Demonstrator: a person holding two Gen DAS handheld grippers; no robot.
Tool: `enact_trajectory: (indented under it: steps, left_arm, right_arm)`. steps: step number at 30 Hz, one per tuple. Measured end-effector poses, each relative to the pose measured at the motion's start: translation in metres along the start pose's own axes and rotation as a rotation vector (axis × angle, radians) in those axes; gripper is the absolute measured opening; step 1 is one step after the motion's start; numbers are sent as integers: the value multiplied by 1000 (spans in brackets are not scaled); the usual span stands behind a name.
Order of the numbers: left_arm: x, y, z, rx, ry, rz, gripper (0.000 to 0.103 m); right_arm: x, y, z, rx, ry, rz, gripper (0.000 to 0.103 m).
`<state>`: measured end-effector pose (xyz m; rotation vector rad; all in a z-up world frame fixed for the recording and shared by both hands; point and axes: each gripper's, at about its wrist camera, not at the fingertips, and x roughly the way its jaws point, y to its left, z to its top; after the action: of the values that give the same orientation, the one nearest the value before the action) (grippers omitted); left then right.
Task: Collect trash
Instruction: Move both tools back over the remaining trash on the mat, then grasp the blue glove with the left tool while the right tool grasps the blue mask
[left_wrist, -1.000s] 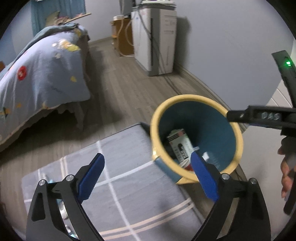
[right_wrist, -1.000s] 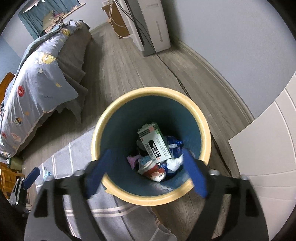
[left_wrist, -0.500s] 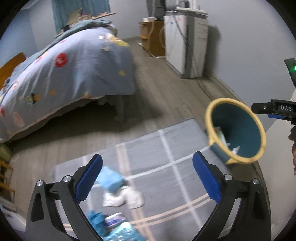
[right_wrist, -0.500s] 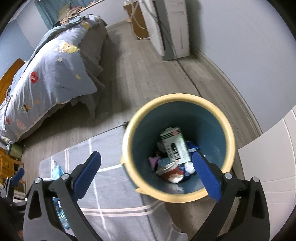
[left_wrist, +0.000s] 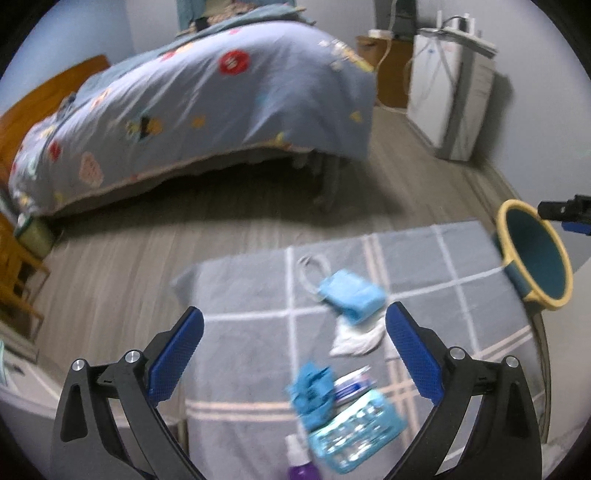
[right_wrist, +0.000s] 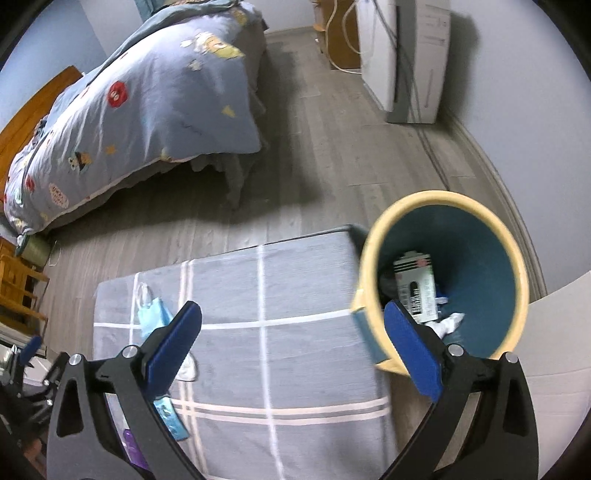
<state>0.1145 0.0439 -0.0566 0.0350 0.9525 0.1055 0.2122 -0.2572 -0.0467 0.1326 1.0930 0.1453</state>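
left wrist: above rug (left_wrist: 258, 295), facing down | right wrist: same | shared: rug, bed (left_wrist: 221, 103)

Rug (left_wrist: 461, 295) on floor (left_wrist: 236, 225) before bed (left_wrist: 207, 110); bin (right_wrist: 447, 280) off rug's right edge, box (right_wrist: 415, 290) inside; face mask (left_wrist: 351, 293), tissue (left_wrist: 356, 338) and packets (left_wrist: 354, 434) on rug; cabinet (left_wrist: 450, 92) against far wall.

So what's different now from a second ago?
Both tongs swung away from the trash bin toward the rug, so the face mask, tissue and wrappers now show. Left tongs and right tongs stay open and empty; the bin's trash stays put.
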Motion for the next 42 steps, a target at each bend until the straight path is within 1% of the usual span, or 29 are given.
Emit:
enact_trajectory:
  steps: [3, 8, 11, 13, 16, 21, 24, 27, 30, 32, 33, 34, 35, 36, 39, 41, 42]
  left_arm:
    - [8, 15, -12, -18, 27, -4, 98]
    - [26, 23, -30, 3, 84, -12, 98]
    - [36, 24, -35, 1, 114, -45, 98]
    - [44, 20, -40, -2, 150, -67, 98]
    - [51, 15, -43, 1, 176, -94, 98]
    - [67, 5, -55, -5, 240, -151, 98]
    - [73, 4, -58, -13, 248, -155, 96]
    - [79, 5, -60, -21, 268, -168, 95]
    - [82, 4, -63, -8, 277, -168, 93]
    - [85, 4, -63, -10, 291, -178, 85]
    - [87, 4, -64, -19, 303, -186, 84]
    - [87, 4, -65, -22, 307, -190, 83]
    - [88, 4, -65, -20, 309, -192, 82]
    - [89, 4, -66, -12, 313, -192, 82]
    - [94, 3, -70, 7, 335, -189, 73]
    - [98, 2, -72, 8, 355, -189, 64]
    - [100, 3, -73, 10, 364, -190, 63]
  right_arm:
    - [8, 27, -4, -42, 9, 2, 97]
    - [30, 70, -12, -138, 48, -14, 97]
    - [43, 86, -17, -175, 66, -12, 97]
    - [52, 96, -21, -200, 82, -7, 97]
    - [68, 111, -27, -223, 111, 8, 97]
    - [89, 130, -34, -243, 150, 62, 97]
    - [102, 143, -39, -270, 179, 93, 97]
    - [114, 151, -42, -269, 213, 108, 96]
    - [125, 157, -45, -249, 240, 116, 90]
    - [132, 159, -47, -231, 257, 120, 87]
    - [136, 160, -48, -222, 265, 121, 86]
    - [138, 161, -49, -216, 269, 121, 83]
    - [141, 161, -49, -209, 274, 121, 80]
    - [144, 163, -50, -199, 281, 126, 79]
    - [153, 165, -52, -183, 306, 144, 72]
    - [158, 167, -53, -182, 317, 149, 63]
    - [160, 168, -54, -178, 322, 156, 60]
